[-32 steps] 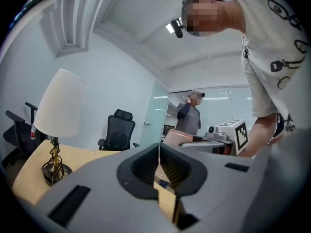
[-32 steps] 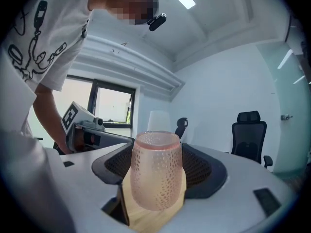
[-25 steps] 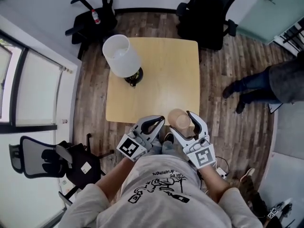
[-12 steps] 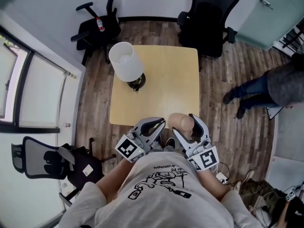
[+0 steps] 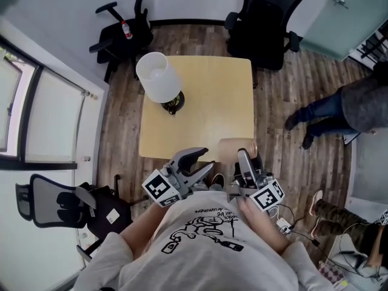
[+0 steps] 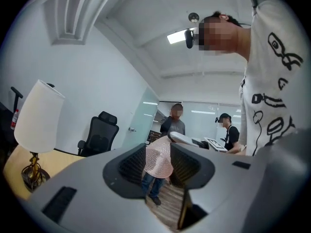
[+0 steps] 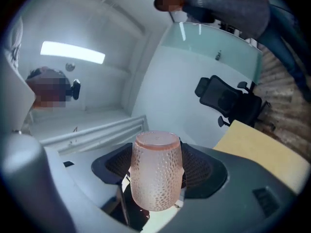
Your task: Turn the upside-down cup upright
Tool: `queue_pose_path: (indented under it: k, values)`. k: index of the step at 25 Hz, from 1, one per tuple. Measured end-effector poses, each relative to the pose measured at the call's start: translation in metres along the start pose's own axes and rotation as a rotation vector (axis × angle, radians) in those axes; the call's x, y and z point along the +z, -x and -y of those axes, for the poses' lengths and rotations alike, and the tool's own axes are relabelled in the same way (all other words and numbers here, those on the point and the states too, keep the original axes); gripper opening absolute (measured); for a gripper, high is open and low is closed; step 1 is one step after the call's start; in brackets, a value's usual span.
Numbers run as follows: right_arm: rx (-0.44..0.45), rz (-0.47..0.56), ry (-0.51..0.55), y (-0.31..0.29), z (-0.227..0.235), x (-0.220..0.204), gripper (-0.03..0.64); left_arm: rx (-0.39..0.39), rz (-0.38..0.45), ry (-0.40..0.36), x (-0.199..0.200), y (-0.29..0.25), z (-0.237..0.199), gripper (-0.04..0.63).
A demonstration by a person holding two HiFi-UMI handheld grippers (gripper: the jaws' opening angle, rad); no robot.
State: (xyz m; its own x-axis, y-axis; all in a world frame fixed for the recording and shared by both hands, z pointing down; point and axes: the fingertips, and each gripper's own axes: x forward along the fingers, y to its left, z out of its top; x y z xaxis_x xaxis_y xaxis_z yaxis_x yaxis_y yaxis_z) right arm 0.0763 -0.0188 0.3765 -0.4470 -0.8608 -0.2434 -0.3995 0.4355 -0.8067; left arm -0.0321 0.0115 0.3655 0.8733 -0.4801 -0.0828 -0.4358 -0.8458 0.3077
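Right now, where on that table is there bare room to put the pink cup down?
The table is bare across its middle and whole right side, between the lamp and the right edge. The far-left corner is taken by the lamp. The near-right edge is crowded: the right claw holds the cup there.

Lamp [image 5: 159, 76] on table [image 5: 213, 111], blk chair [image 5: 267, 18] behind

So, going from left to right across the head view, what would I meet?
Black office chair → left gripper, jaws just opening, holding nothing → pink cup in the right gripper → bystander's legs.
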Motion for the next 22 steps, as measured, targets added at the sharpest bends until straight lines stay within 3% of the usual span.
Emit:
queue_pose_path:
  k: [6, 10, 22]
  values:
    - [0.015, 0.125, -0.296, 0.002, 0.011, 0.005, 0.321, -0.077, -0.035, 0.07, -0.003, -0.012, 0.011, 0.158]
    - [0.015, 0.171, -0.424, 0.005, 0.019, 0.0, 0.321, -0.13, -0.074, 0.097, -0.008, -0.024, 0.022, 0.158]
    - [0.044, 0.195, -0.439, 0.007, 0.019, 0.002, 0.321, -0.208, -0.157, 0.1, -0.015, -0.048, 0.036, 0.149]
